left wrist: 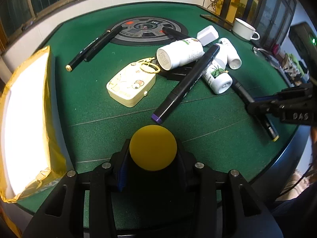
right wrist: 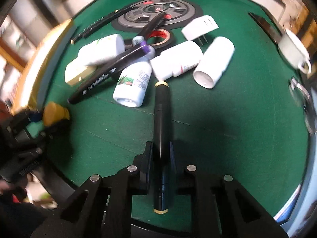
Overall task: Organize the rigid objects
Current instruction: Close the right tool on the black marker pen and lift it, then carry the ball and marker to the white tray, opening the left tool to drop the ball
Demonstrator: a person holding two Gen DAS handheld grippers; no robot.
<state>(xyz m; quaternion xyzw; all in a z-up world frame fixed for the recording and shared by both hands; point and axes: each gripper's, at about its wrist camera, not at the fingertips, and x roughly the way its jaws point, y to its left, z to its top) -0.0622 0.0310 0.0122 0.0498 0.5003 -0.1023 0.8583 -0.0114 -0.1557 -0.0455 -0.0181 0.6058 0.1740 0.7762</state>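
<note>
Right wrist view shows the right tool [right wrist: 161,158] pinching a black marker [right wrist: 162,119] at lower centre of the frame, so lift it straight off the green surface [right wrist: 237,119], clear of the white bottles [right wrist: 179,63].

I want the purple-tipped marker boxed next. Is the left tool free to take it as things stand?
Probably not yet: the left tool is shut on a yellow-capped item. Otherwise the way looks free; the purple-tipped marker lies just ahead, leaning on the bottles.
</note>
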